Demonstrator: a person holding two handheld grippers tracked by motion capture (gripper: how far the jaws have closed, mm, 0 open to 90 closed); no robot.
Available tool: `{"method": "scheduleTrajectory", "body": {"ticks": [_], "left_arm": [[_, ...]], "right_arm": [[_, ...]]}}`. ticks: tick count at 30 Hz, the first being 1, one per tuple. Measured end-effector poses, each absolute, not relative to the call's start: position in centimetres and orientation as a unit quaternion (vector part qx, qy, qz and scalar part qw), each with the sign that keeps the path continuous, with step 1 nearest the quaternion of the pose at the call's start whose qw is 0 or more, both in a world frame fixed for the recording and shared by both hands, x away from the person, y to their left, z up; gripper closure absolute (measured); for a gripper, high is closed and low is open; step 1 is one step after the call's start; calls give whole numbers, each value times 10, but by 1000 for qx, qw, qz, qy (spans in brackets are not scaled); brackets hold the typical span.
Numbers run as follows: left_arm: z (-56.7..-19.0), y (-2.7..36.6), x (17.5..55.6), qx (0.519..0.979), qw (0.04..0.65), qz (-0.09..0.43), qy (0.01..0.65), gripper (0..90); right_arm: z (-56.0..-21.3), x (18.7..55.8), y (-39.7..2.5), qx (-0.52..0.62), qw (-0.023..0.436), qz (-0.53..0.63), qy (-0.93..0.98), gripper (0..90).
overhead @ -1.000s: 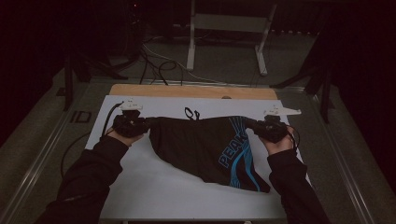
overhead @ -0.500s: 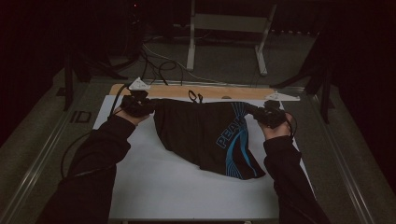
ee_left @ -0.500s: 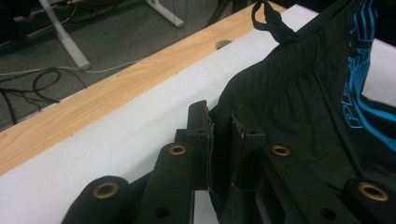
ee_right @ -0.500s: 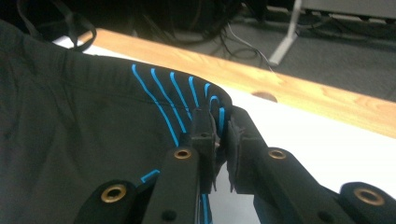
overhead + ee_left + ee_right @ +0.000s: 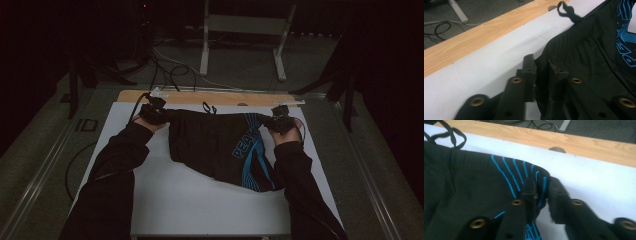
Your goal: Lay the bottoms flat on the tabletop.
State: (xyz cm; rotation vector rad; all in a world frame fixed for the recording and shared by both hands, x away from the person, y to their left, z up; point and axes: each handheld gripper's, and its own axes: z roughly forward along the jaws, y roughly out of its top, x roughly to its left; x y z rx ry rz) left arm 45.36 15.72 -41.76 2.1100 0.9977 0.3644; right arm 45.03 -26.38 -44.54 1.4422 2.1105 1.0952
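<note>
Black shorts [image 5: 220, 145] with blue lettering and stripes lie spread on the white sheet [image 5: 190, 200], waistband toward the far edge. My left gripper [image 5: 162, 115] is shut on the left waistband corner; in the left gripper view the fabric [image 5: 584, 57] sits pinched between the jaws of that gripper [image 5: 541, 65]. My right gripper [image 5: 270, 121] is shut on the right corner, and the right gripper view has the blue-striped cloth [image 5: 474, 185] caught at the tips of the same gripper [image 5: 541, 192]. A black drawstring [image 5: 208, 107] loops out past the waistband middle.
A wooden strip [image 5: 225, 97] runs along the table's far edge, with a small hole [image 5: 557, 149] in it. Beyond the table are floor cables [image 5: 170, 70] and a metal stand [image 5: 245, 30]. Metal rails [image 5: 40, 175] flank the table.
Both grippers have moved away from the person toward the far edge, dragging the shorts' waistband up the sheet. The shorts now lie closer to the wooden strip.
</note>
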Motion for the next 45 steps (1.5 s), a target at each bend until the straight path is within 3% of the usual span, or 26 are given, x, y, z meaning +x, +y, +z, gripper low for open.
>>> {"method": "scheduleTrajectory", "body": {"ticks": [5, 10, 14, 15, 31, 45], "left_arm": [[-420, 160, 454, 820, 388, 135, 399, 379], [-421, 163, 450, 820, 395, 125, 394, 168], [-422, 164, 444, 822, 408, 109, 381, 92], [-423, 163, 443, 822, 412, 105, 378, 27], [-427, 162, 400, 820, 461, 88, 327, 17], [-431, 180, 343, 813, 485, 105, 305, 17]], "right_arm": [[-446, 451, -266, 519, 188, 388, 738, 442], [-440, 447, -271, 511, 180, 410, 734, 248], [-437, 442, -270, 489, 175, 418, 745, 155], [-436, 436, -267, 479, 174, 425, 748, 140], [-437, 401, -254, 430, 169, 452, 763, 140], [-426, 353, -193, 312, 135, 497, 799, 159]]}}
